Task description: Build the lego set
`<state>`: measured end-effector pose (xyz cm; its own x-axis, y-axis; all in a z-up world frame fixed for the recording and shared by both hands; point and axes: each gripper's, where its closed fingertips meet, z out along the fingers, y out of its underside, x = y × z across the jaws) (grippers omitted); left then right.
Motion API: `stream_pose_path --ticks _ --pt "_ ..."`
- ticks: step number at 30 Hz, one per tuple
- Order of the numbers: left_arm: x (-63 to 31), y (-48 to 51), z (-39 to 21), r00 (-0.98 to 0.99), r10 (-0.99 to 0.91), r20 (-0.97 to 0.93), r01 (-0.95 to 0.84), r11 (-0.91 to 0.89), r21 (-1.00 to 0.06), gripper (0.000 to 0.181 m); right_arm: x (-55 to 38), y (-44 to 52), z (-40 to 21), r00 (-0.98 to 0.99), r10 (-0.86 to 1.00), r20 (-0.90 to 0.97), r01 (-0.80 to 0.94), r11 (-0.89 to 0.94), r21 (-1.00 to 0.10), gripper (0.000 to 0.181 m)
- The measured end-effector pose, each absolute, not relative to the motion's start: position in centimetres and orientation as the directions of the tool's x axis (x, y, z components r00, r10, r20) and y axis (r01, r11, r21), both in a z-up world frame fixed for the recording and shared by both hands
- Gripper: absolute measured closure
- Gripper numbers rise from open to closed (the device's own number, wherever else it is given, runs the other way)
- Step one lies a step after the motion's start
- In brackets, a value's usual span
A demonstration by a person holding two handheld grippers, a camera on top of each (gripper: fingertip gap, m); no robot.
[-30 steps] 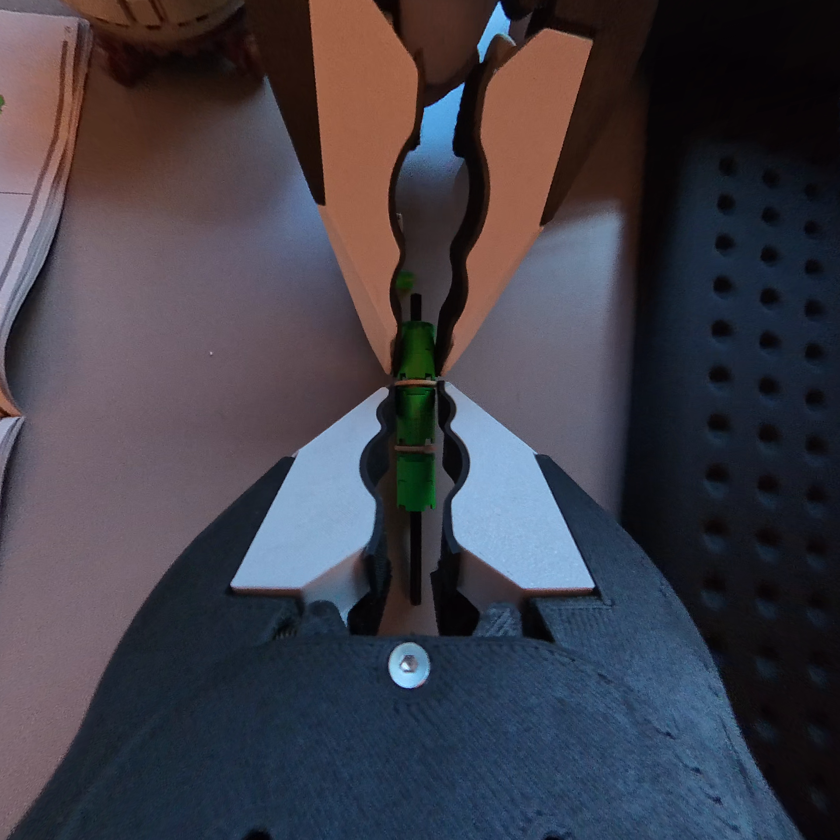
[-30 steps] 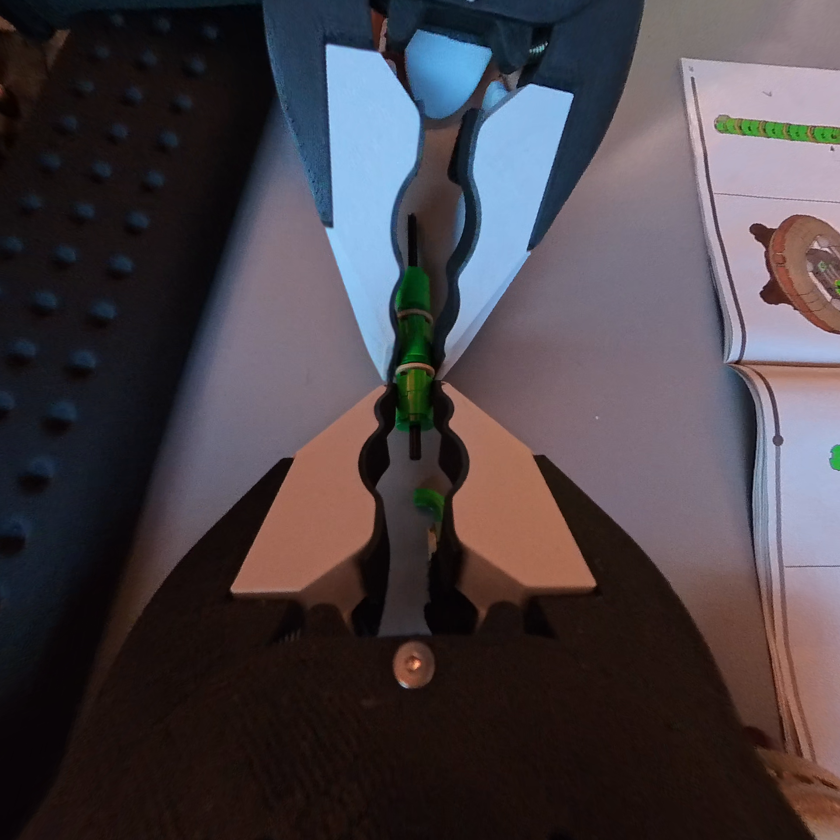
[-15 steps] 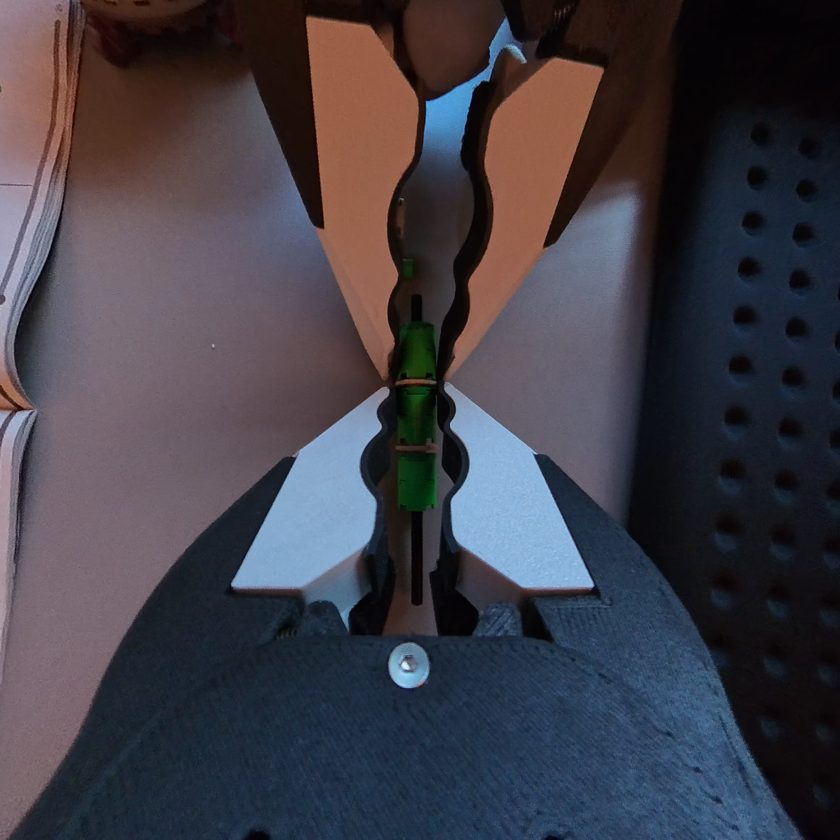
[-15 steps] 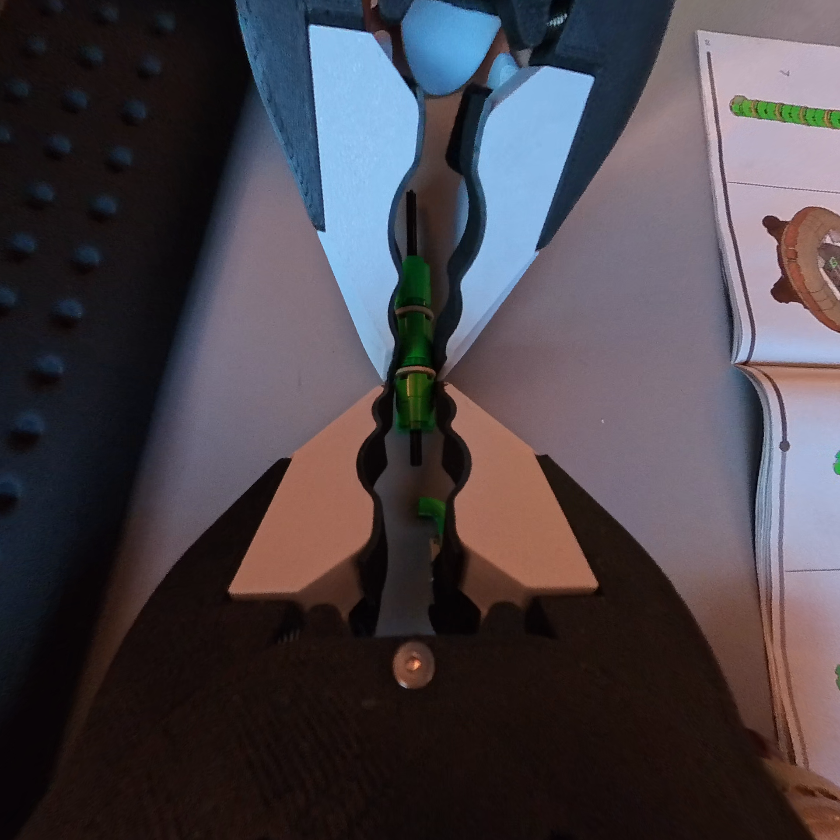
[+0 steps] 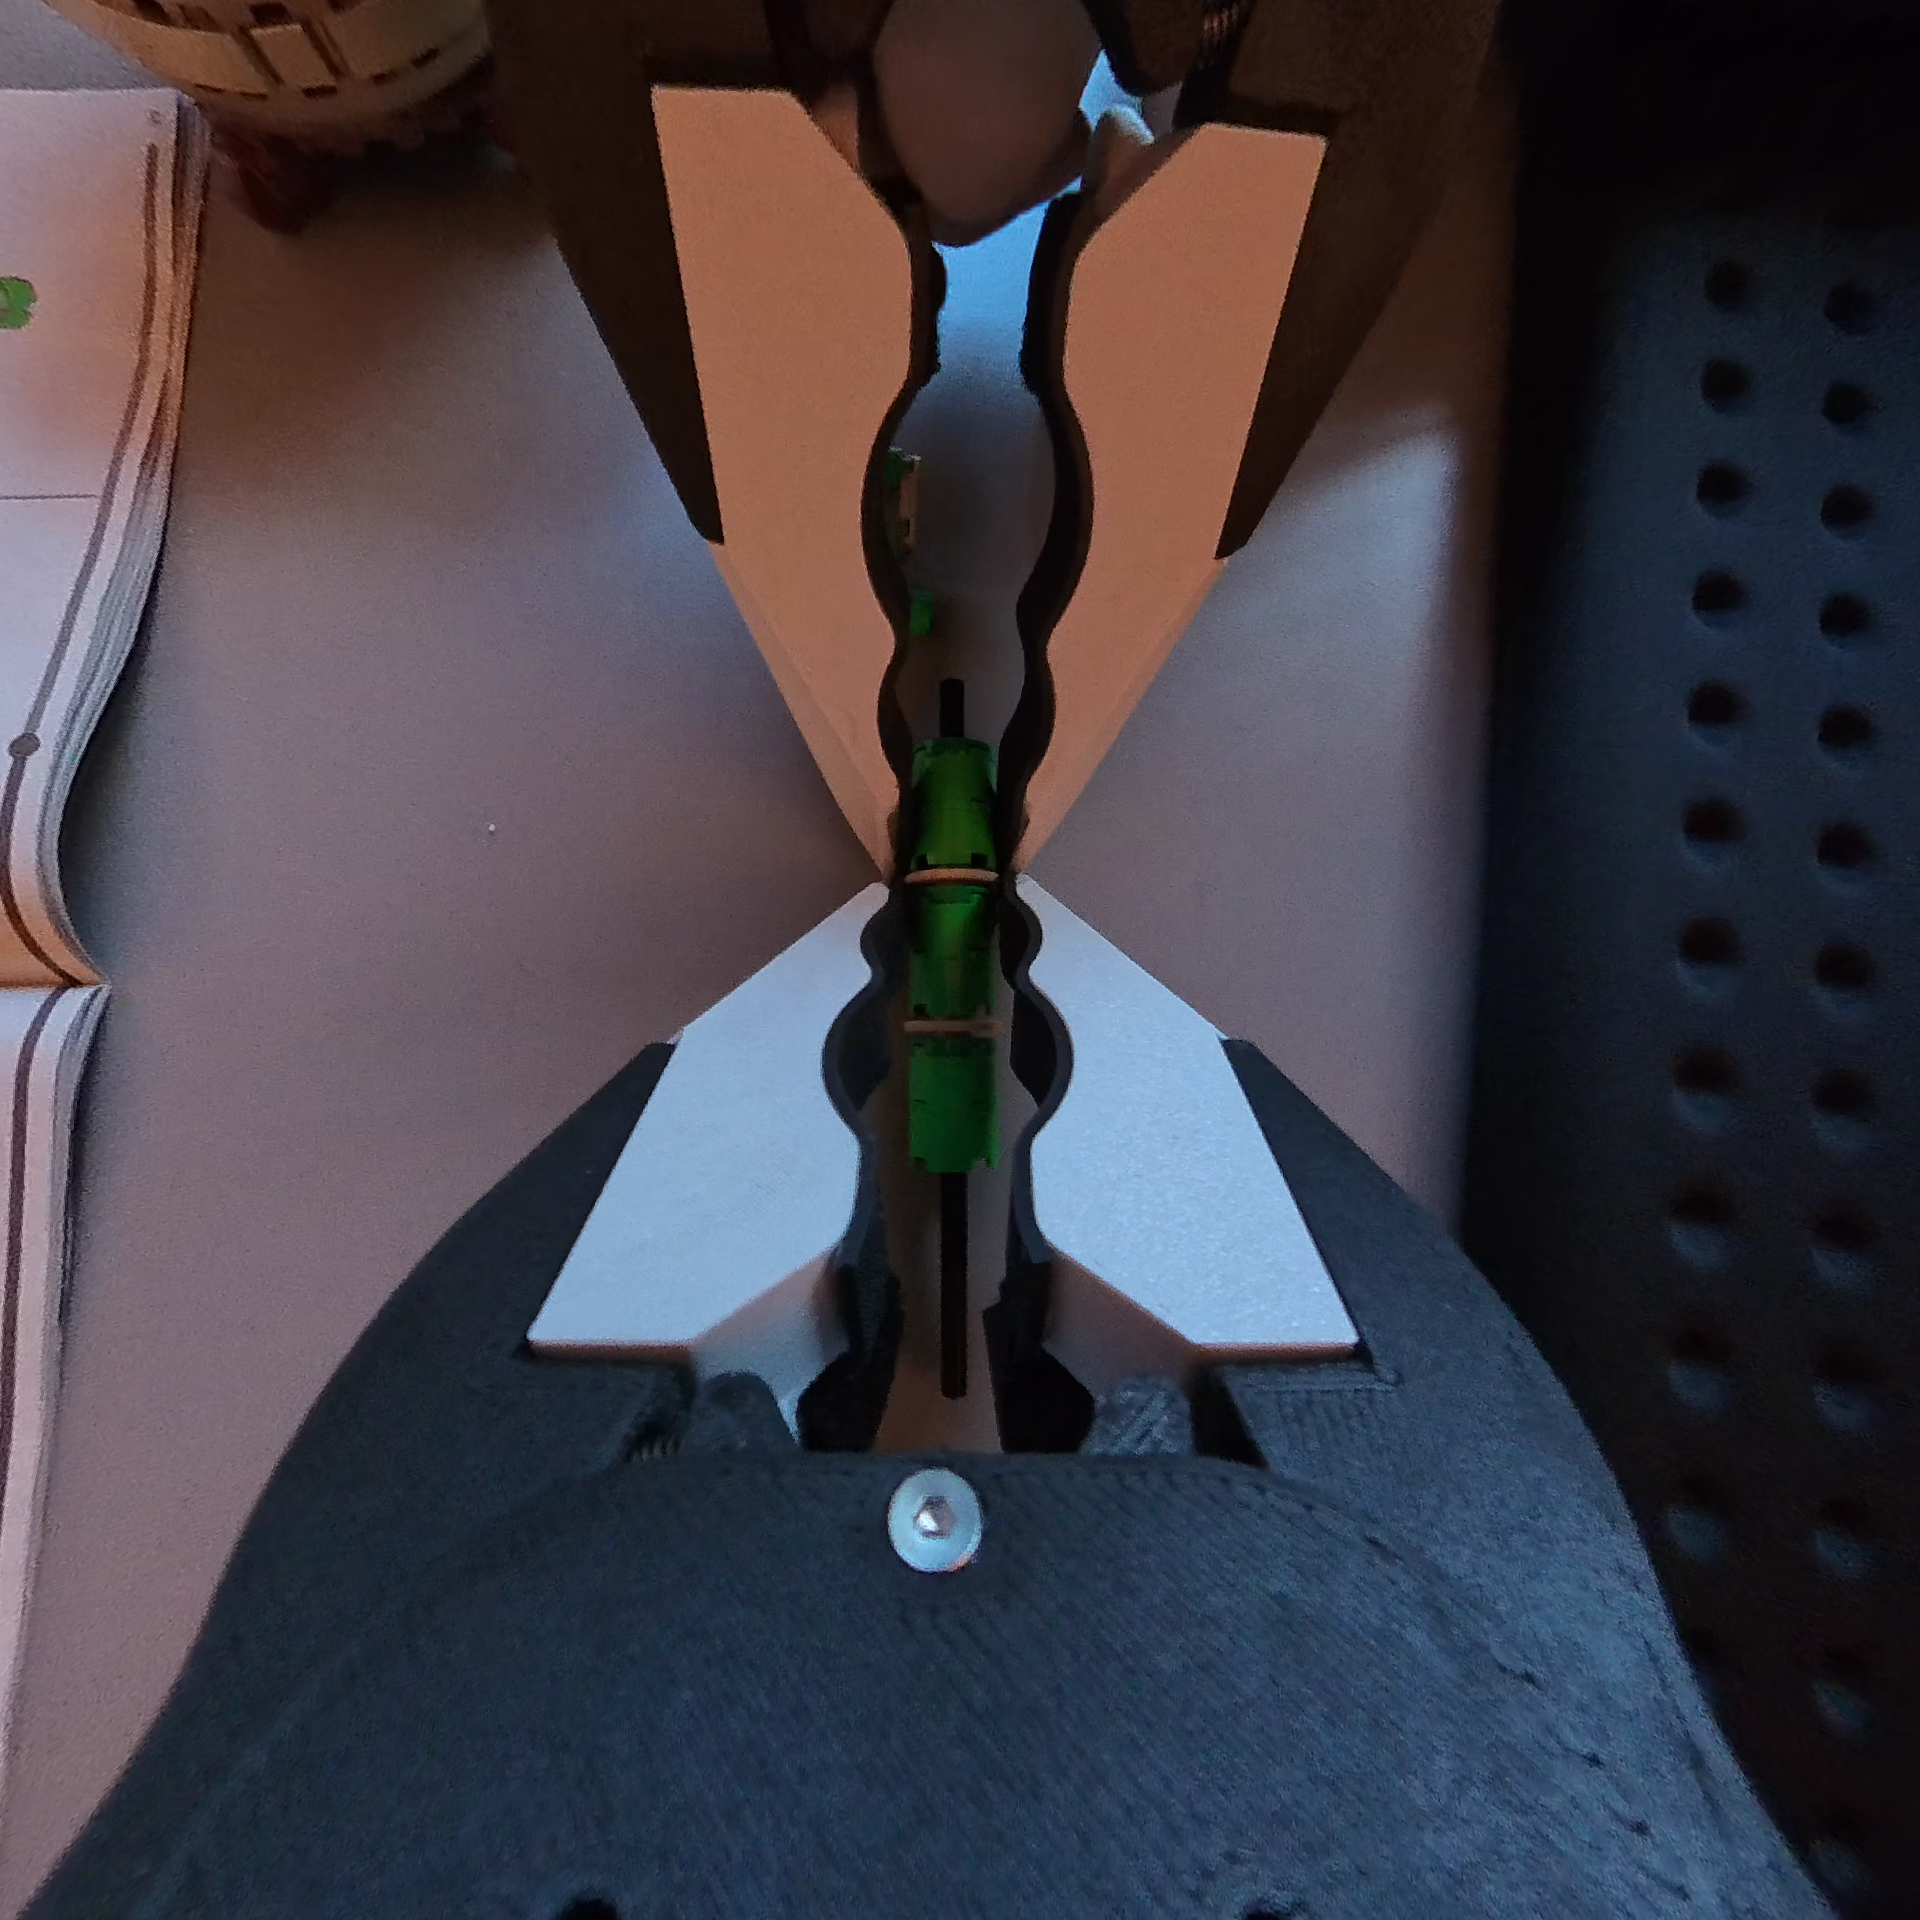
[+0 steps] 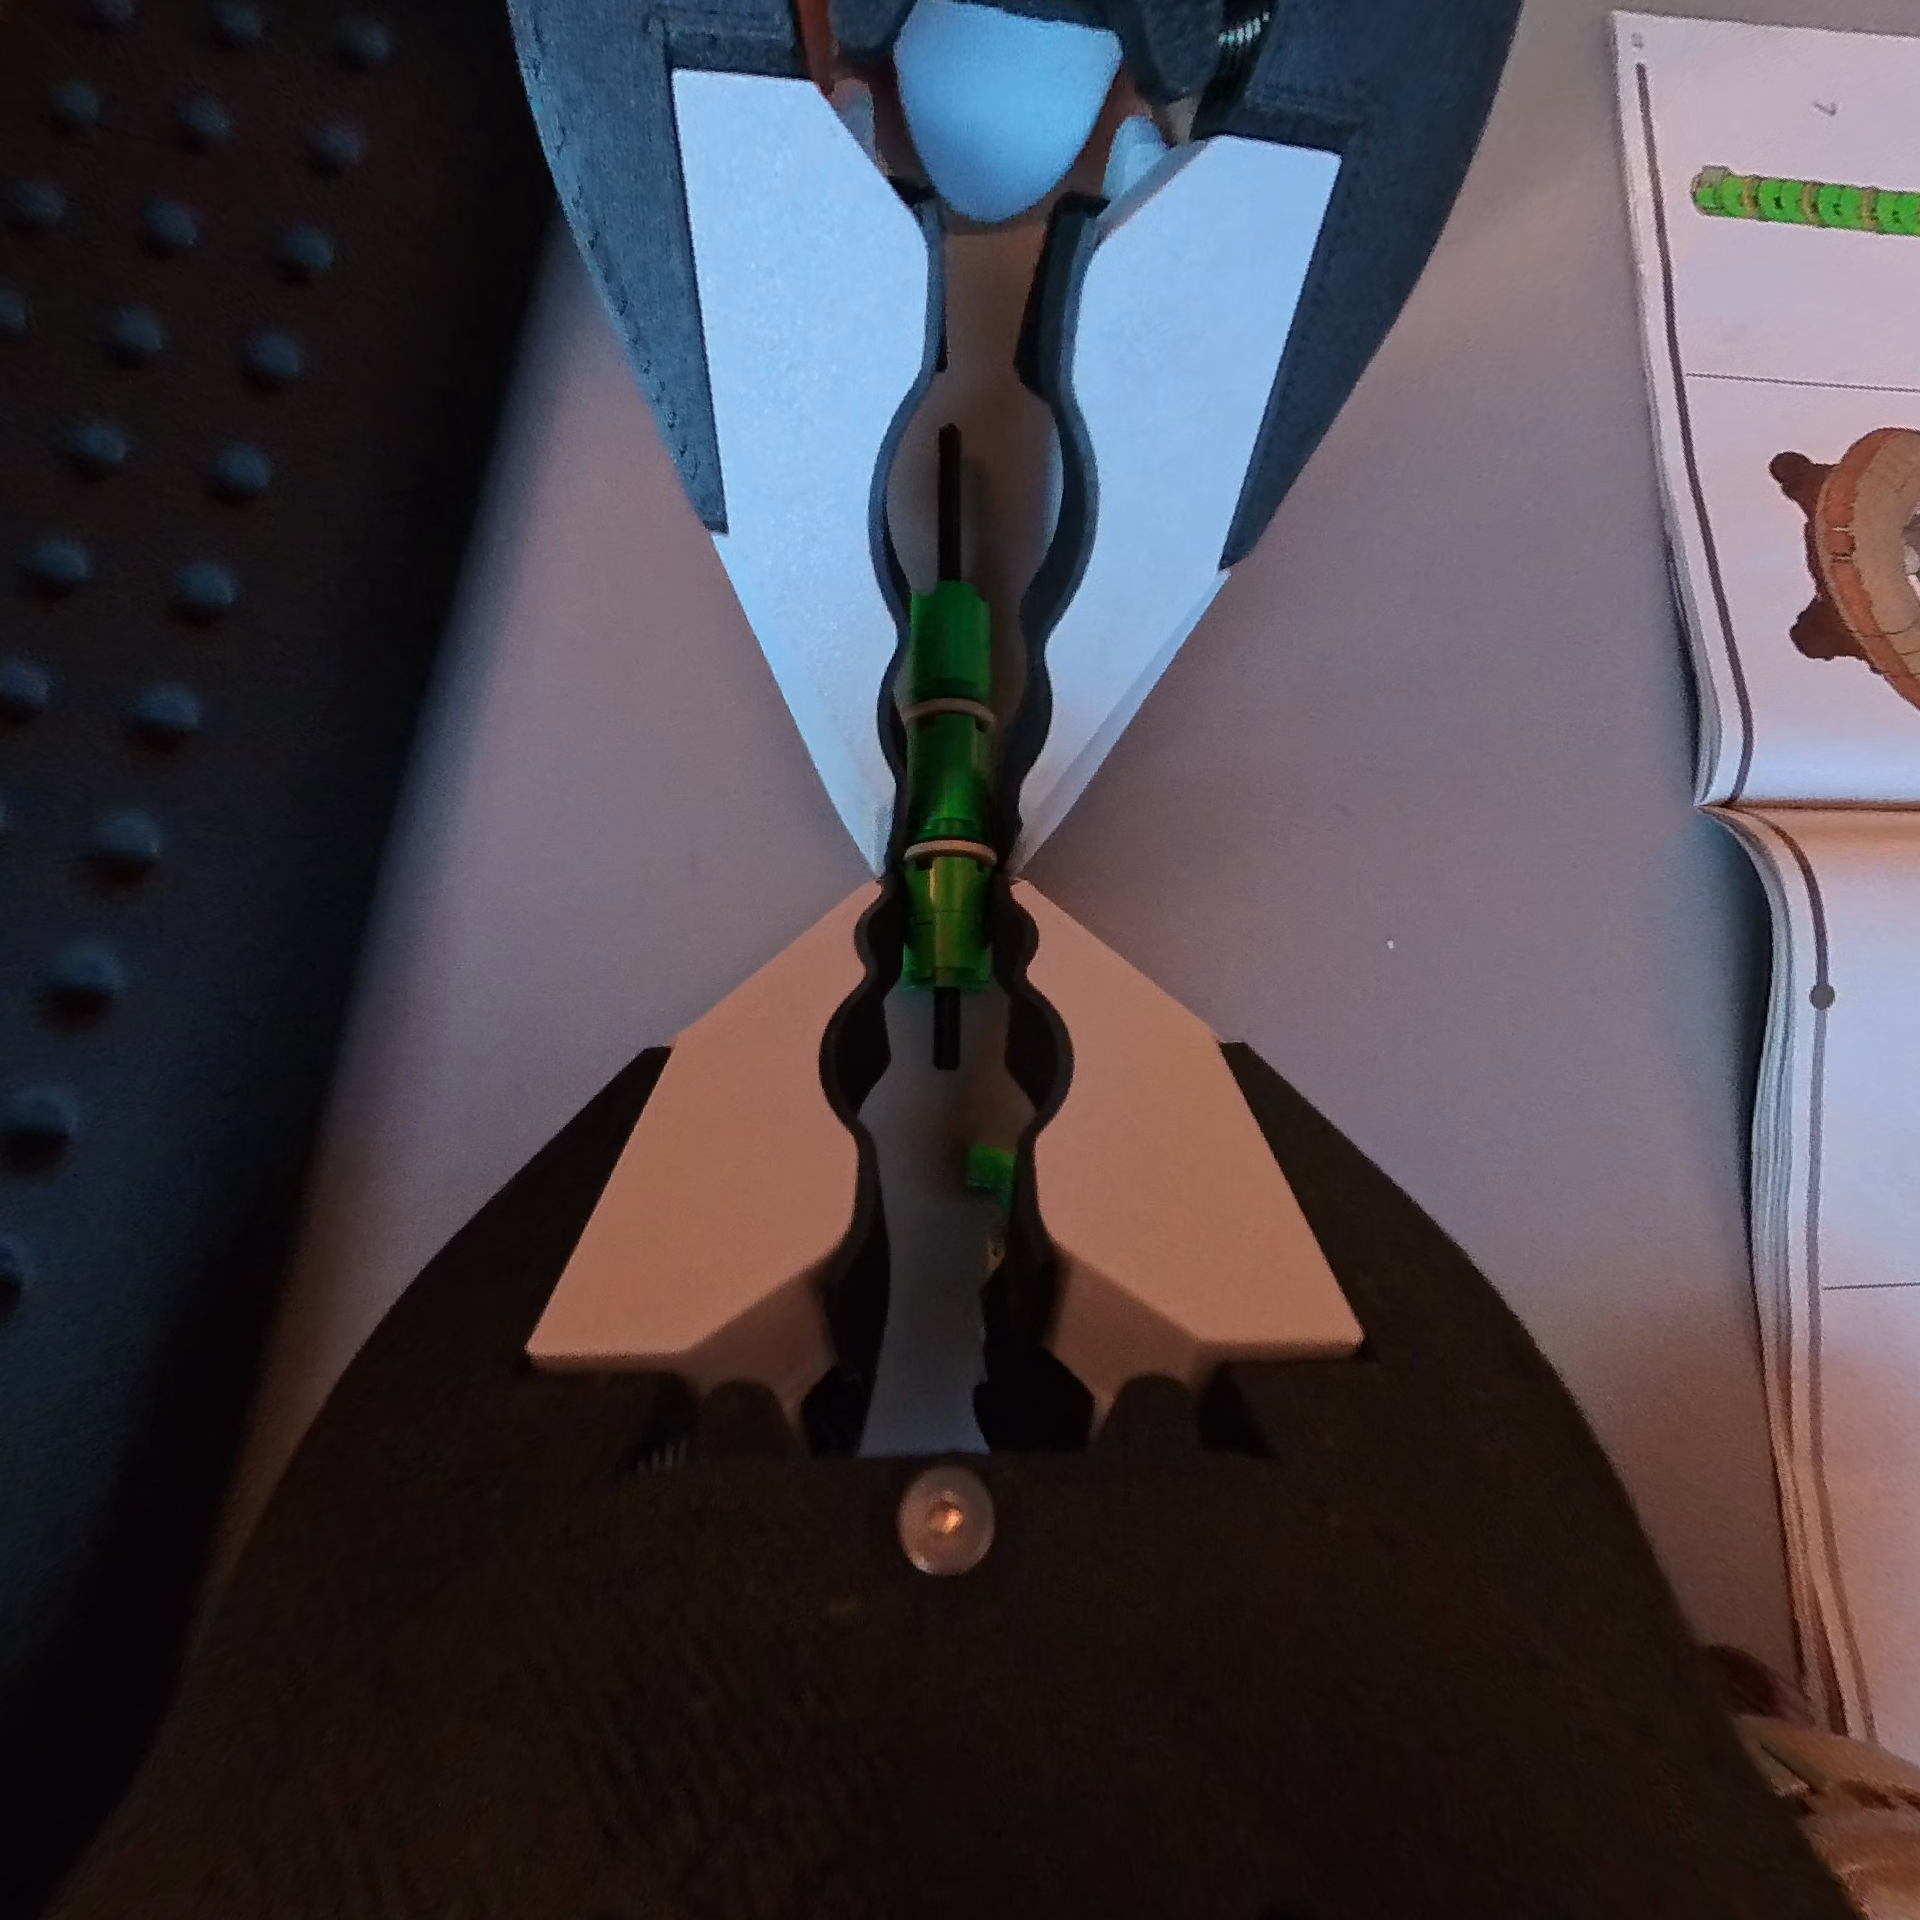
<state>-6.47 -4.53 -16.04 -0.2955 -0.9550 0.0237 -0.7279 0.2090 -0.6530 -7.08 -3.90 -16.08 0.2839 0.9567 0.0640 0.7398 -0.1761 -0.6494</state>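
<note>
From the left wrist view we see our left gripper (image 5: 951, 894) clenched on the green stack (image 5: 951, 951), three green cylinders with pale rings between them, threaded on a black axle (image 5: 952, 1278). The right gripper (image 5: 951, 862) meets ours tip to tip, clamped on the far end of that stack. Left of the stack lies the instruction booklet (image 5: 73, 582); right of it a dark perforated mat (image 5: 1745, 935).

From the right wrist view our right gripper (image 6: 948, 883) grips the near green cylinder of the stack (image 6: 948, 790), the axle (image 6: 948, 509) running on between the left gripper (image 6: 948, 847) fingers. A loose green piece (image 6: 987, 1164) sits nearer the camera than the stack. The booklet (image 6: 1808, 582) lies right of the stack.
</note>
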Motion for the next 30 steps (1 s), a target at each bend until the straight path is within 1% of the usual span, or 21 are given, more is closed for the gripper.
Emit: stream_pose_path --ticks 5,13,30 --pt "-6.7 -4.5 -16.1 -0.314 -0.949 -0.012 -0.726 0.248 -0.641 0.165 -7.1 -3.9 -16.1 0.277 0.959 0.062 0.739 -0.171 -0.651 0.166" --pt "-6.8 -4.6 -16.1 -0.314 -0.948 0.048 -0.719 0.204 -0.664 0.165 -7.1 -4.1 -16.2 0.261 0.965 0.031 0.728 -0.176 -0.662 0.165" --pt "-6.8 -5.4 -15.7 -0.334 -0.938 0.093 -0.702 0.182 -0.689 0.165 -6.9 -4.9 -15.9 0.264 0.964 -0.028 0.687 -0.208 -0.696 0.165"
